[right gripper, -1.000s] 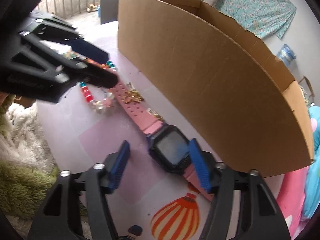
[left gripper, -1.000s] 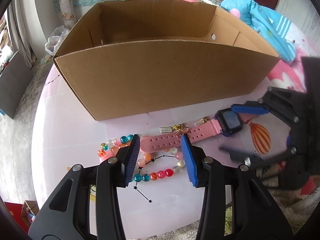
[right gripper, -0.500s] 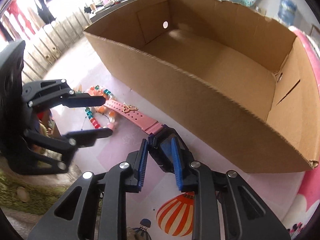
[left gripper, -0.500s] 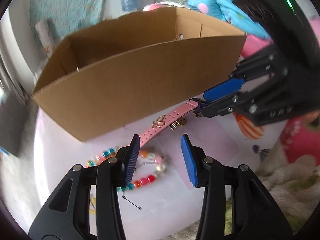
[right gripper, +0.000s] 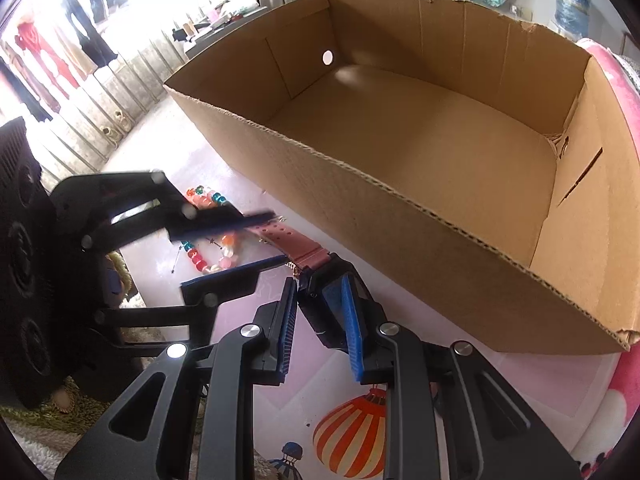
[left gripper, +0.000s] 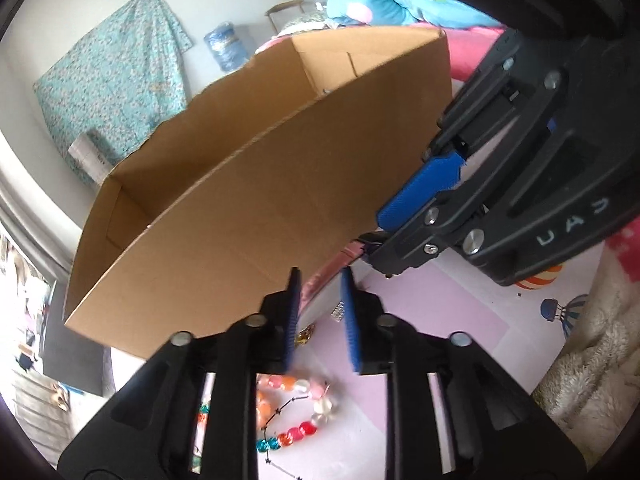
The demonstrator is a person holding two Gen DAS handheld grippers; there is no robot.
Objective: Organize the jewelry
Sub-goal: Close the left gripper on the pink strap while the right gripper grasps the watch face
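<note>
My right gripper (right gripper: 320,320) is shut on the dark body of a pink-strapped watch (right gripper: 332,312) and holds it lifted in front of the open cardboard box (right gripper: 400,200). The pink strap (right gripper: 288,240) trails toward my left gripper (left gripper: 320,312), whose jaws have narrowed around the strap (left gripper: 320,280); contact is unclear. A colourful bead bracelet (left gripper: 296,436) lies on the pink mat below the left gripper, also in the right wrist view (right gripper: 204,256). Small gold pieces (left gripper: 304,334) lie by the strap. The box is empty inside.
The pink mat (right gripper: 540,380) has a balloon print (right gripper: 352,428). A fluffy rug (left gripper: 592,360) borders the mat. The box wall (left gripper: 240,240) stands close ahead of the left gripper. Bedding (left gripper: 400,4) lies behind the box.
My right gripper has closed on the watch body and lifted it. My left gripper has moved forward and narrowed around the strap. The box looms closer and tilted in the left wrist view.
</note>
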